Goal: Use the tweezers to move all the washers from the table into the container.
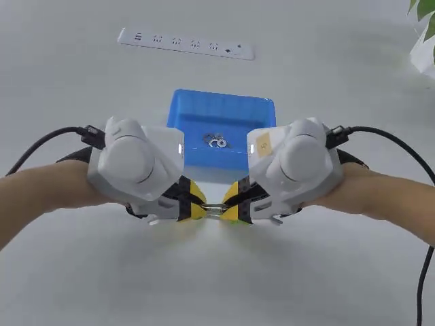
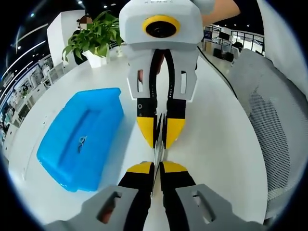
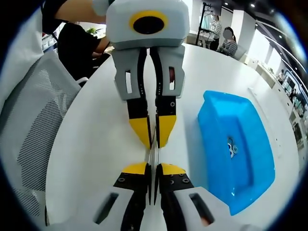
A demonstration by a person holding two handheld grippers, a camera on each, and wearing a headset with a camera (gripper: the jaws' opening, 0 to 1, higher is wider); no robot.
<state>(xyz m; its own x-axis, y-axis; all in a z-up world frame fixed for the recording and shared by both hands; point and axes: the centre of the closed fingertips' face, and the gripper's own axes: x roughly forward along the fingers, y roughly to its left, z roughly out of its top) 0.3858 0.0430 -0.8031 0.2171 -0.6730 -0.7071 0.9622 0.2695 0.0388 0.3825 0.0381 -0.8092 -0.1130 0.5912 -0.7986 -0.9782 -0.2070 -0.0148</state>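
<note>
Washers [image 1: 216, 141] lie in a small heap near the middle of the floor of the blue container [image 1: 197, 112]. The container sits on the white counter [image 1: 319, 285], at 12 o'clock from the two claws and just beyond them.

In the head view the left claw [image 1: 196, 208] comes in from 9 o'clock and the right claw [image 1: 233, 208] from 3 o'clock. Their yellow tips face each other, almost touching, low over the counter. Between them runs the thin metal of the tweezers [image 1: 214, 210].

The left gripper view shows the left claw's jaws drawn almost together. They pinch the tweezers [image 2: 158, 144], which run on at 12 o'clock into the tips of the right claw. The right gripper view shows the same hold mirrored: the right claw's jaws are nearly closed on the tweezers [image 3: 153, 156], with the left claw's narrowed tips gripping the far end. The container lies at 9 o'clock in the left gripper view and at 3 o'clock in the right gripper view, with the washers inside it in both.

Farther off in the head view, a white power strip [image 1: 187, 43] lies at 11 o'clock past the container. Leaves of a plant [image 1: 425, 27] show at 2 o'clock. A mesh chair [image 2: 279, 134] stands beside the counter.
</note>
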